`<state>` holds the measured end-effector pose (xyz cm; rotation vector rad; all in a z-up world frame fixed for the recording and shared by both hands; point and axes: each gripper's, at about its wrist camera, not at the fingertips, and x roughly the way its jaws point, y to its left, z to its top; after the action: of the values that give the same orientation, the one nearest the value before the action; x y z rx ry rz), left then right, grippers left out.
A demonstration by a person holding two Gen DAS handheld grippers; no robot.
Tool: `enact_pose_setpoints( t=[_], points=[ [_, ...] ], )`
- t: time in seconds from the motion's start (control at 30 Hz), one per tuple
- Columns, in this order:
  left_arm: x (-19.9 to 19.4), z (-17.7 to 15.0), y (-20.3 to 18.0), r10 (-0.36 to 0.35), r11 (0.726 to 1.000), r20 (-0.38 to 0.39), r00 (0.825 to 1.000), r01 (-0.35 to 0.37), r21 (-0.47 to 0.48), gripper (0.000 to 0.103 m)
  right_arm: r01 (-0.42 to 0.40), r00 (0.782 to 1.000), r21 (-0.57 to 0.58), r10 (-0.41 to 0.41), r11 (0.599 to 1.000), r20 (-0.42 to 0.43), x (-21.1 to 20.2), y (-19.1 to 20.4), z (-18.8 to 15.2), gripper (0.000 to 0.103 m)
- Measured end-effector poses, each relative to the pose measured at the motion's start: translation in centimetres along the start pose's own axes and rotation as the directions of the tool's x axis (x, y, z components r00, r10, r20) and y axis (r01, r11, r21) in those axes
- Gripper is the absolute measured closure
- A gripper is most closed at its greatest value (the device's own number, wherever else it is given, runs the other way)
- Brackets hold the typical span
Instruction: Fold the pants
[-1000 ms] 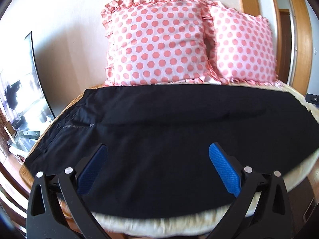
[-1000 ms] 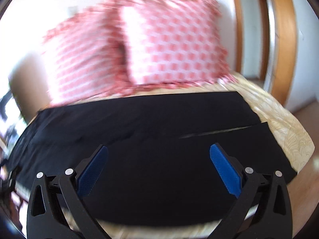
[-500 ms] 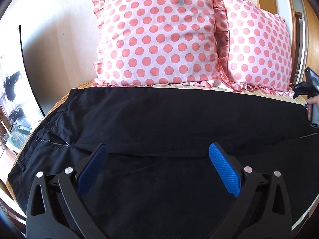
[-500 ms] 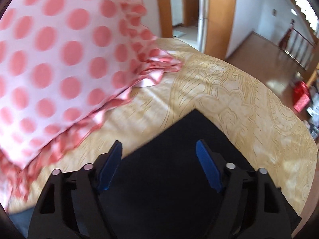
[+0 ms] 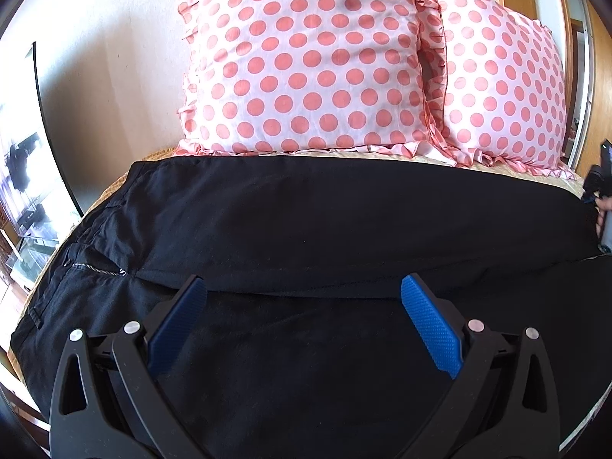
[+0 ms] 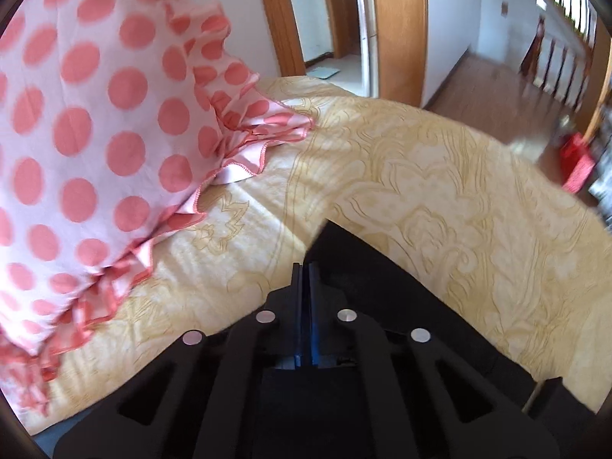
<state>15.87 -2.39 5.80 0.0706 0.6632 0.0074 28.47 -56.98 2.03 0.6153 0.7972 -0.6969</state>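
Note:
Black pants (image 5: 344, 222) lie flat across the bed, waistband and zipper (image 5: 95, 267) at the left, legs running right. My left gripper (image 5: 302, 298) hovers open over the near leg, by the crotch seam, with nothing between its blue pads. My right gripper (image 6: 304, 267) is shut, its pads pinched together on the edge of the far leg's hem corner (image 6: 344, 252), which looks slightly raised off the cover. In the left wrist view the right gripper (image 5: 604, 206) shows at the far right edge, at the leg ends.
Two pink polka-dot pillows (image 5: 306, 61) lean against the wall just behind the pants; one pillow frill (image 6: 244, 145) is close left of the right gripper. A yellow patterned bed cover (image 6: 420, 176) extends right to the bed's edge. A doorway (image 6: 397, 30) lies beyond.
The right gripper swung to the far hem end of the pants, tipped downward and went from wide open to shut there. The left gripper moved in closer over the pants, then held still.

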Motion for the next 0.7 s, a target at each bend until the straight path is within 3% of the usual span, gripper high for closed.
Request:
enact_pose_setpoints(
  t=[0.27, 0.47, 0.7],
  points=[
    [-2.0, -0.9, 0.8, -0.016, 0.999, 0.015, 1.0, 0.016, -0.03, 0.002, -0.188, 0.977, -0.062, 0.193, 0.98, 0.093, -9.6, -4.3, -4.9, 0.101],
    [-3.6, -1.7, 0.6, -0.026, 0.999, 0.034, 0.999, 0.027, -0.02, 0.002, -0.216, 0.973, -0.164, 0.226, 0.962, 0.043, -13.2, -6.8, -10.2, 0.101],
    [-4.5, -2.1, 0.9, -0.023, 0.999, 0.039, 0.999, 0.024, -0.035, 0.002, -0.292, 0.956, -0.055, 0.29, 0.955, -0.042, -13.4, -11.3, -13.4, 0.101]
  ],
)
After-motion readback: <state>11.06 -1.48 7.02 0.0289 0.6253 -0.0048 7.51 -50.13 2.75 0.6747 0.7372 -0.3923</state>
